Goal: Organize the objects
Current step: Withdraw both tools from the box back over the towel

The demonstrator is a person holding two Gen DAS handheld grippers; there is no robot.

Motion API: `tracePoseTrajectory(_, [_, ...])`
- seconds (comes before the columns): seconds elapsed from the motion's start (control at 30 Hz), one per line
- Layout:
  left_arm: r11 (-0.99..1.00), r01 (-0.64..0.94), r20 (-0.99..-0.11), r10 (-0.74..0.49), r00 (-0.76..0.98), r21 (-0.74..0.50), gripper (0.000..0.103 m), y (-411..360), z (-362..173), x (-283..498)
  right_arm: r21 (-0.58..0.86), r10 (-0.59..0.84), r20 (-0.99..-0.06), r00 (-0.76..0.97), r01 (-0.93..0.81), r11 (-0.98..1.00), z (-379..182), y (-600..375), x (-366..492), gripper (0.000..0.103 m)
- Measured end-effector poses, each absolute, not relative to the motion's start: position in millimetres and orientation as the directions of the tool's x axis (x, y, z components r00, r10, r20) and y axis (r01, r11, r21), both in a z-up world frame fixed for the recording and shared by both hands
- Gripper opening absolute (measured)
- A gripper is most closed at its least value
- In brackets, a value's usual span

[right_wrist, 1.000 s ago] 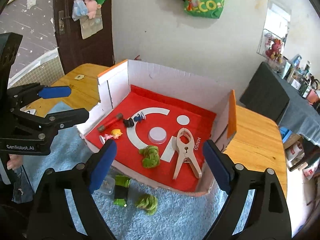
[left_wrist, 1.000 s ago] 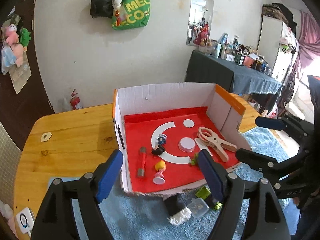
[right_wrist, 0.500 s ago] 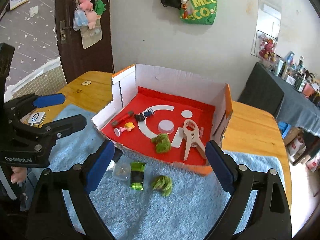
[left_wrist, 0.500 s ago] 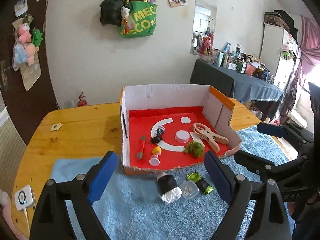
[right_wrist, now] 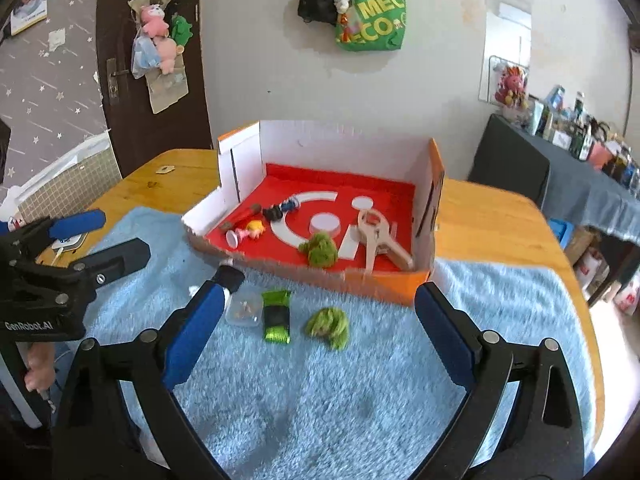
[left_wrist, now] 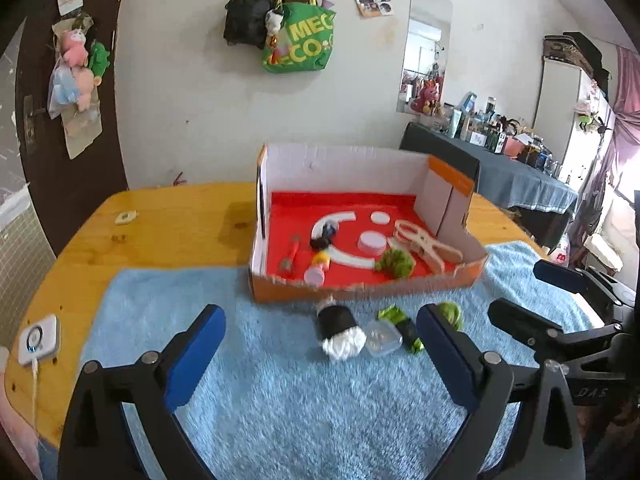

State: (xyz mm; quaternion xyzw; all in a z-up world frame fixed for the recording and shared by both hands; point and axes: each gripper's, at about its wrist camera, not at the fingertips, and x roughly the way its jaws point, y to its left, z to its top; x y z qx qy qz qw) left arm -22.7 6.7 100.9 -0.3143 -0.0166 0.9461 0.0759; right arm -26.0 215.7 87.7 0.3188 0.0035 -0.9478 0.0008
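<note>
Right now both tools hang above the blue towel (right_wrist: 360,392) with nothing in them: the left gripper (left_wrist: 320,354) and the right gripper (right_wrist: 316,328) each have their jaws spread wide. The cardboard box (right_wrist: 424,280) with the red floor sits at the towel's far edge and already holds a wooden clip (right_wrist: 380,240), a green fuzzy lump (right_wrist: 320,249), a white lid (right_wrist: 325,224) and some small figures. Four things lie loose on the towel just in front of the box: a black-and-white roll (left_wrist: 338,326), a clear plastic case (right_wrist: 245,309), a green packet (right_wrist: 276,315) and a second green tuft (right_wrist: 329,326).

The step in hand looks like choosing the next loose piece. The tuft is the nearest fit for the right tool (it lies apart from the rest, soft and easy to pinch). Come down straight over it, jaws straddling it, and close low so the towel pile is not caught. The case touches the packet, so take those from their outer sides.
</note>
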Motion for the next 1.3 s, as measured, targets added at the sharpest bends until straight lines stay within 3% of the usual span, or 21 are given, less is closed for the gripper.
tracePoseTrajectory(0.57, [-0.992,-0.1,-0.668,0.129,-0.733,-0.082,0.098,14.1,31.5,-11.5,0.001,0.056,-0.662,-0.748,-0.076,-0.997,26.2,220.3,-9.8,0.097])
tracePoseTrajectory(1.3, [-0.992,-0.104,-0.694,0.128,-0.708,-0.077,0.098,16.3,24.0,-18.5,0.008,0.056,-0.7,-0.712,-0.086,-0.996,11.5,225.5,-17.9,0.097])
